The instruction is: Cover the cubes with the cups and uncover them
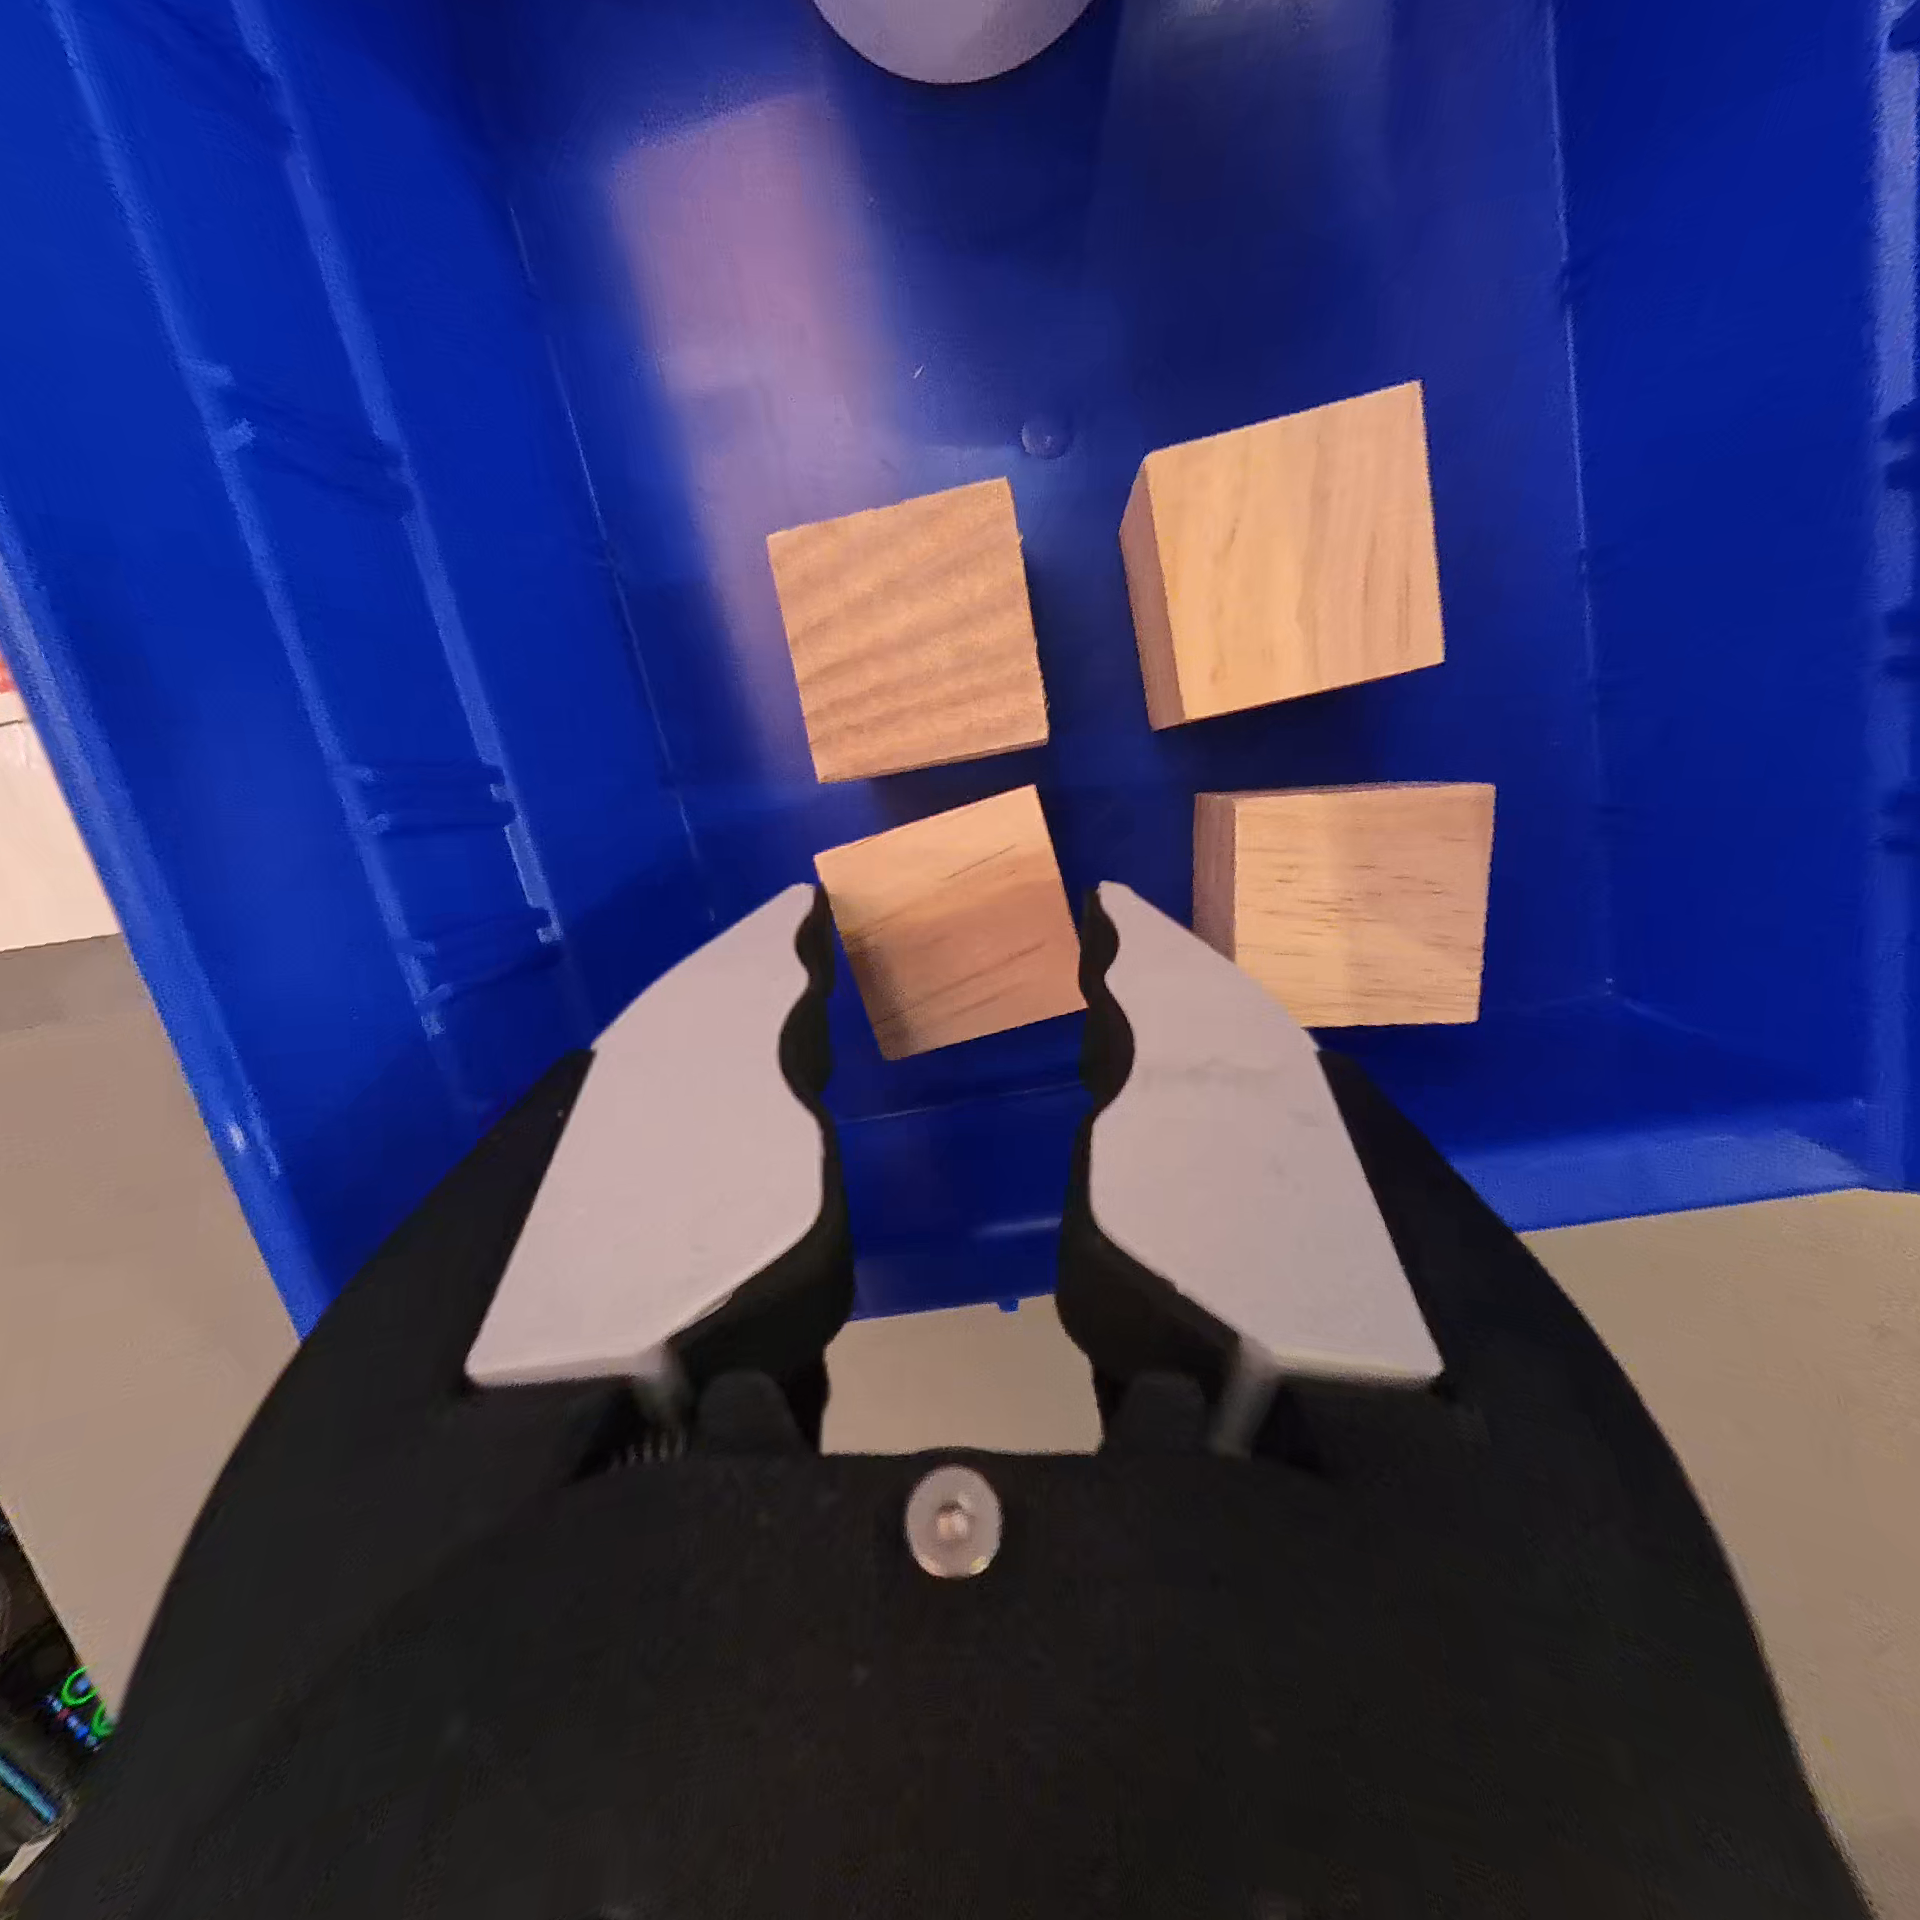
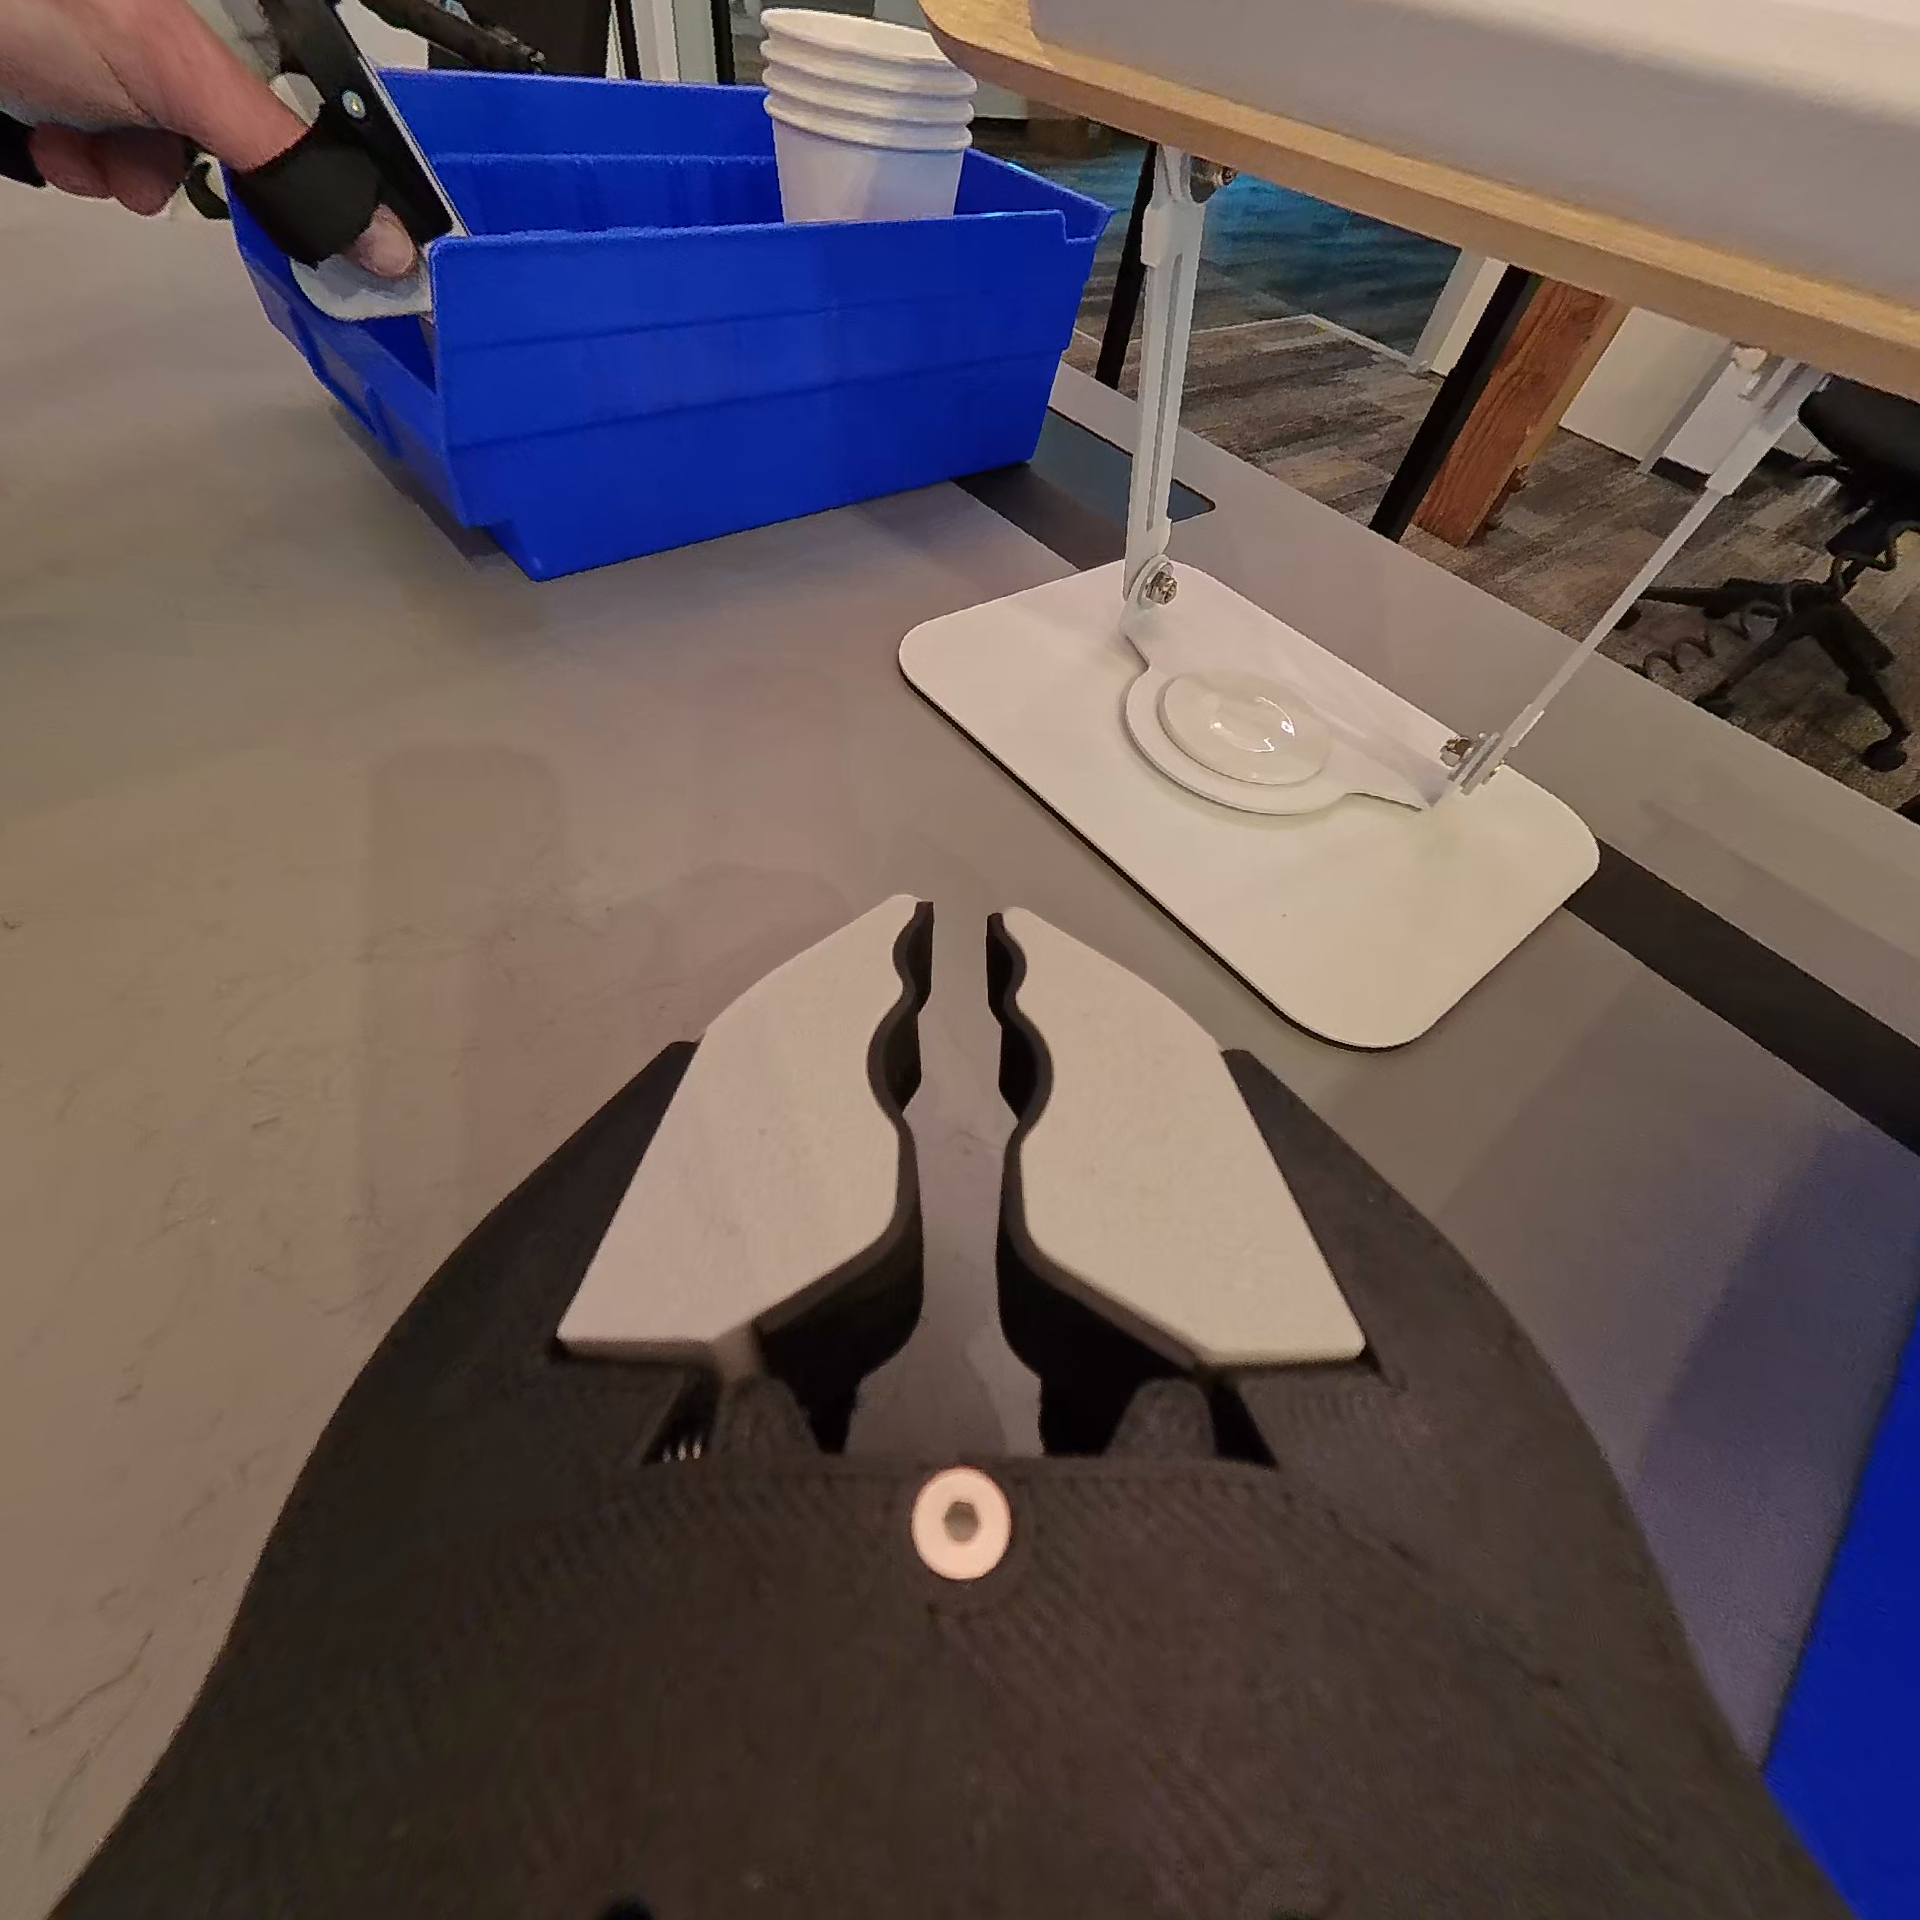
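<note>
Several wooden cubes lie on the floor of a blue bin: far left, far right, near right and a tilted near-left cube. My left gripper reaches down into the bin, and its fingertips press both sides of the near-left cube. A white cup shows at the far end of the bin. In the right wrist view, a stack of white cups stands in the bin, and a hand holds the left gripper at its left end. My right gripper hovers over the grey table, shut and empty.
A white stand base with thin struts sits on the table right of the bin and carries a wood-edged board overhead. Another blue object is at the right edge. An office chair stands beyond the table.
</note>
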Available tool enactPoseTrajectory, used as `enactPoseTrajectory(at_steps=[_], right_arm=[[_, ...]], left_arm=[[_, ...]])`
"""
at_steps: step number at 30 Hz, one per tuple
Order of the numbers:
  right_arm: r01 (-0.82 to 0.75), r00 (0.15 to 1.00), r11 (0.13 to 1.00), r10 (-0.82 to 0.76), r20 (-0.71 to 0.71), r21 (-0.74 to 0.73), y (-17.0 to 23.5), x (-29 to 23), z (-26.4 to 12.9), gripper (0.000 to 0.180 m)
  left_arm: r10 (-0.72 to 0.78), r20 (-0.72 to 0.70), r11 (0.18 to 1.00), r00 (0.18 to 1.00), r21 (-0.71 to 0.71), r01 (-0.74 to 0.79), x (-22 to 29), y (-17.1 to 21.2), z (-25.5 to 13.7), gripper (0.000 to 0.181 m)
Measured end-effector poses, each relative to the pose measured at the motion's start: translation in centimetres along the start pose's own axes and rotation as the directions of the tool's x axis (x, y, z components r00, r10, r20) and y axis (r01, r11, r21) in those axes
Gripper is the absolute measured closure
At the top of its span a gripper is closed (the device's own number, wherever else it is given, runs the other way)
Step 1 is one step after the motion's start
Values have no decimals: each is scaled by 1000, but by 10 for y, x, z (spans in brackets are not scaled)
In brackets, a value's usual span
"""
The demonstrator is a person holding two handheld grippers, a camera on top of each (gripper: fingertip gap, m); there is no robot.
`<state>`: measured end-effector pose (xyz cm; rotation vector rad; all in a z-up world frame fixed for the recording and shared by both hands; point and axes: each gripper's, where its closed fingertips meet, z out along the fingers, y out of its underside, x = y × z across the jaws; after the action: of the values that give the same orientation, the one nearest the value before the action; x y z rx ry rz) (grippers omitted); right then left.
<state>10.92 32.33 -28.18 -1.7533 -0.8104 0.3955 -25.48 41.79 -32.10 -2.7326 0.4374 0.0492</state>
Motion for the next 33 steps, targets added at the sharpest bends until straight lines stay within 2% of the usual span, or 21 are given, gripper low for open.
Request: enactPoseTrajectory(at_steps=[11,14,18,21,24,28,29,31,33], right_arm=[[-1,1000,1000,1,4,-3,1,0,0,170],[-2,1000,1000,2,4,-4,1,0,1,170],[1,1000,1000,-1,6,-1,0,0,0,171],[3,1000,1000,-3,11,1,0,0,0,171],[21,999,1000,-21,24,-2,1,-3,-1,171],[29,999,1000,-29,40,-2,2,-5,-2,171],[30,999,1000,-29,44,-1,2,-5,-3,171],[33,998,999,-32,47,-3,2,-6,-2,171],[44,998,999,-44,53,-10,3,-8,-2,171]], left_arm=[[42,34,997,999,58,-44,-8,-6,-12,137],[56,47,992,997,107,-61,-6,-12,-32,138],[101,60,972,993,207,-112,10,-21,-79,138],[221,52,933,974,279,-227,43,-24,-114,138],[404,62,868,913,289,-404,75,-18,-137,138],[639,25,722,769,324,-611,116,0,-162,138],[715,11,656,699,334,-676,128,9,-166,138],[785,-19,589,620,333,-736,143,27,-167,138],[898,-42,424,438,350,-835,160,55,-165,138]])
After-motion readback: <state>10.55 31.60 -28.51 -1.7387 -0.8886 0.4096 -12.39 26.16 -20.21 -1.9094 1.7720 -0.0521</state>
